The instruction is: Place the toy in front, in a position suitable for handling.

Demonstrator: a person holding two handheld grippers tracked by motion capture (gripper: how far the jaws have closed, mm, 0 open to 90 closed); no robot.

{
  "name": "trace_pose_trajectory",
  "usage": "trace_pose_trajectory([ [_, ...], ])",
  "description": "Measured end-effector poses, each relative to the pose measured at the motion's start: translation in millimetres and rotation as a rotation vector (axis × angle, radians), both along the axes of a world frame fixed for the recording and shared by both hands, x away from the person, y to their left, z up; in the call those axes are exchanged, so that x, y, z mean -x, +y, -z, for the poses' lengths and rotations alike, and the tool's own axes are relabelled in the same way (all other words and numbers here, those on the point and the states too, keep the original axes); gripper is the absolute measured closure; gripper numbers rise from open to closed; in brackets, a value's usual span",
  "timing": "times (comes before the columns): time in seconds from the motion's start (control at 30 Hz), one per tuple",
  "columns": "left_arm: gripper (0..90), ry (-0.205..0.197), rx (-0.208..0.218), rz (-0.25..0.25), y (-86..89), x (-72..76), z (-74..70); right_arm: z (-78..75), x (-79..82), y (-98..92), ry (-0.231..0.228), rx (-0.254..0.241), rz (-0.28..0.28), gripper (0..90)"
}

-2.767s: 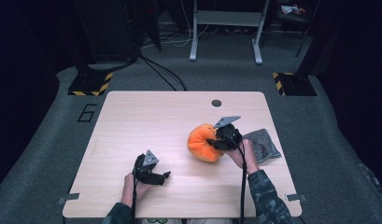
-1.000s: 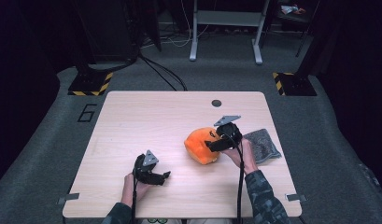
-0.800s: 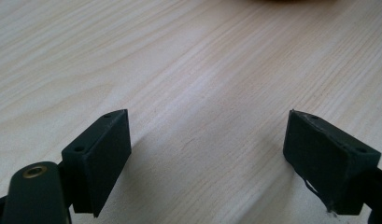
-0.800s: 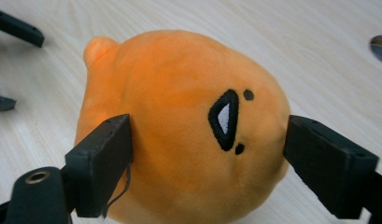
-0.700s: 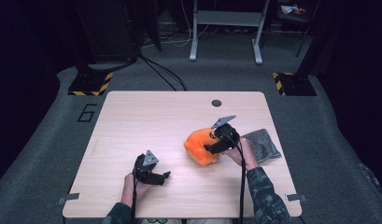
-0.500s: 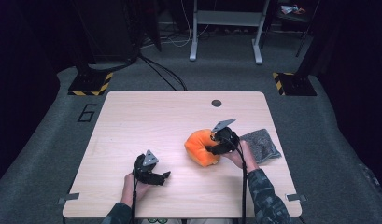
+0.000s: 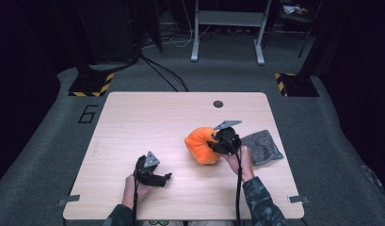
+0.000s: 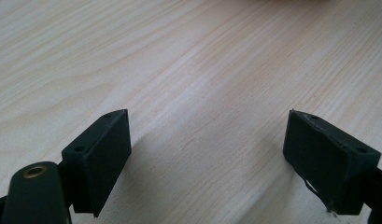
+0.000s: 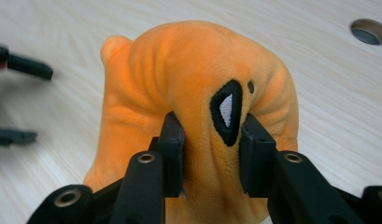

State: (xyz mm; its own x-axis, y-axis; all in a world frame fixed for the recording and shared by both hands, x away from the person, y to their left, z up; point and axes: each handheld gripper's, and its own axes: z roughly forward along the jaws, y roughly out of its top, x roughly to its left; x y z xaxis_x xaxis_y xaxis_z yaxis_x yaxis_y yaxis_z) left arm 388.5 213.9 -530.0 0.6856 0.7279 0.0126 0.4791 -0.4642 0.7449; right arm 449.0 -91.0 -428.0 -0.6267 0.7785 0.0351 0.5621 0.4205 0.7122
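Your right claw point(image 9: 209, 156) has just been closing and is now pinching the orange plush toy point(image 9: 198, 93); your left claw point(image 8: 216, 154) is resting open on the surface point(image 7: 148, 122), so lifting is becoming possible.

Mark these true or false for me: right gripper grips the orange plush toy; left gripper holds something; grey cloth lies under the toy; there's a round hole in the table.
1. The right gripper pinches the orange plush toy. True; its jaws have just been closing on it.
2. The left gripper holds something. False: open over the bare table.
3. The grey cloth lies under the toy. False: beside it.
4. The table has a round hole. True.
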Motion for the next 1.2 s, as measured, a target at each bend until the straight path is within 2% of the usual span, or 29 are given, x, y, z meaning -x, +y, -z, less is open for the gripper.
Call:
trace_pose_trajectory([
  [0.13, 15.1, 0.004, 0.003, 0.001, 0.0, 0.0, 0.0, -5.3, 4.6, 2.7, 0.013, -0.049, 0.102, 65.1],
  [0.27, 15.0, 0.007, 0.002, 0.001, 0.1, 0.1, -0.2, -1.6, 7.4, 9.0, 0.024, -0.059, 0.162, 64.2],
  [0.43, 15.0, 0.005, -0.003, 0.003, 0.4, -0.1, -0.4, 6.1, 8.9, 14.0, 0.029, -0.076, 0.202, 63.0],
  [0.57, 15.1, 0.005, -0.002, 0.002, 0.4, -0.1, -0.4, 12.1, 8.1, 15.3, 0.018, -0.07, 0.221, 62.7],
  [0.83, 15.0, 0.004, -0.003, 0.001, 0.4, -0.1, -0.4, 23.7, 3.7, 11.7, 0.02, -0.067, 0.256, 59.3],
  [0.9, 15.0, 0.004, -0.003, 0.001, 0.4, -0.1, -0.4, 26.6, 2.0, 10.5, 0.029, -0.058, 0.247, 56.5],
  [1.07, 15.0, 0.004, -0.003, 0.001, 0.4, -0.1, -0.4, 21.9, 3.2, 8.4, 0.008, -0.026, 0.218, 36.8],
  [1.1, 15.0, 0.005, -0.003, 0.001, 0.4, -0.1, -0.4, 19.4, 3.0, 5.9, -0.012, -0.021, 0.201, 32.5],
  [1.2, 15.1, 0.005, -0.003, 0.001, 0.4, -0.1, -0.4, 13.1, 2.4, 3.2, -0.021, -0.003, 0.162, 27.6],
])
